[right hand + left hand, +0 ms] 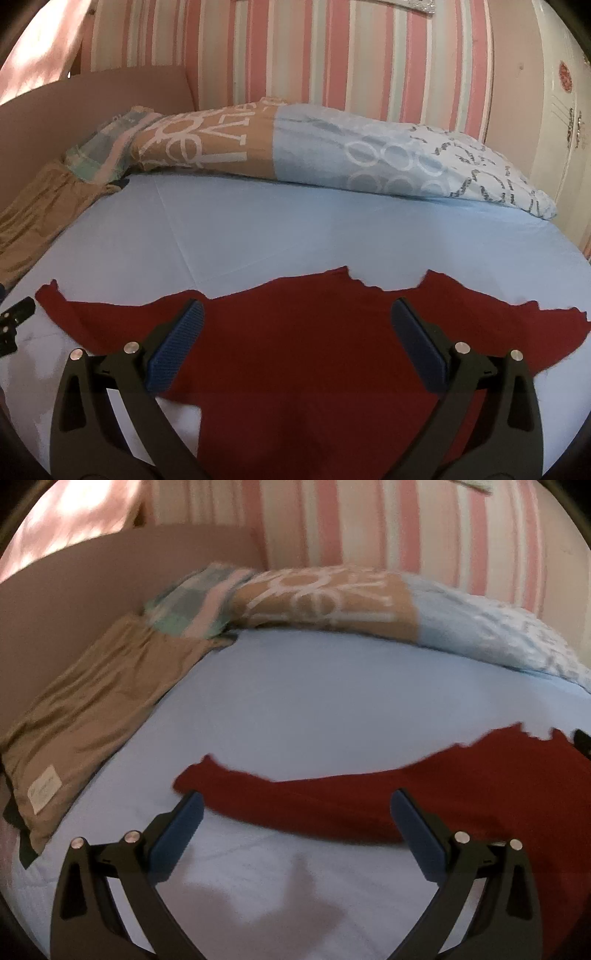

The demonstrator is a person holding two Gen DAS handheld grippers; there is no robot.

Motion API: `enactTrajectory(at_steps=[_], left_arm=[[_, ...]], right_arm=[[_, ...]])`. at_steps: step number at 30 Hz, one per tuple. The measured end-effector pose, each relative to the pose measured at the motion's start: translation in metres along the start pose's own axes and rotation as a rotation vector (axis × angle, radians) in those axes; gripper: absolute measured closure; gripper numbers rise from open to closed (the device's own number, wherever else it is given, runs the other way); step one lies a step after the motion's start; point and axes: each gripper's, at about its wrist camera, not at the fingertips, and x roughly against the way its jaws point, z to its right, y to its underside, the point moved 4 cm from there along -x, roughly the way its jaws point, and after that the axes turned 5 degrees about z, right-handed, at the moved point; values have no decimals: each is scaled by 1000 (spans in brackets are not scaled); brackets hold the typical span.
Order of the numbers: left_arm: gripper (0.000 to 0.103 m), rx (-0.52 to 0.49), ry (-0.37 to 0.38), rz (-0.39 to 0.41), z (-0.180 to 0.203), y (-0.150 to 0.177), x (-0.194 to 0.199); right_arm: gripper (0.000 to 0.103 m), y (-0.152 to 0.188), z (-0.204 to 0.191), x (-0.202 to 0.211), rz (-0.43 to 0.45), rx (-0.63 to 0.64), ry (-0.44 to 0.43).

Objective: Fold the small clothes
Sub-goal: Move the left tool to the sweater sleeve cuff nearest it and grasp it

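The red garment lies spread flat on the light blue sheet, sleeves out to either side and its neckline edge pointing toward the patterned pillow at the far end of the bed. Over the garment's body, the right gripper hovers with its jaws wide apart, blue pads straddling the chest area and gripping nothing. Out at the garment's left sleeve, the left gripper is just as wide open and empty, its pads framing the sleeve where it tapers toward the cuff. Beyond that sleeve, a tan folded cloth sits along the bed's edge, well apart from the garment. By the look of it, this is the very start of the fold: cloth laid out, nothing pinched yet. The next move likely calls for each gripper to drop to an edge, sleeve or shoulder, close on a single layer, and carry it inward across the body without dragging the whole piece.
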Motion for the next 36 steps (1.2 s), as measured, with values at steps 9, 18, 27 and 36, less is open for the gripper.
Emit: enactTrajectory(at_steps=[9, 18, 27, 36], left_arm=[[2, 115, -26, -113, -83, 22, -58], [2, 212, 32, -184, -99, 26, -77], [2, 141, -104, -235, -65, -7, -103], [3, 118, -218, -356, -75, 18, -121]], right_arm=[[3, 11, -25, -31, 19, 83, 7], [3, 18, -29, -36, 33, 157, 53], [3, 21, -31, -29, 49, 243, 87], [3, 12, -28, -12, 112, 291, 131]])
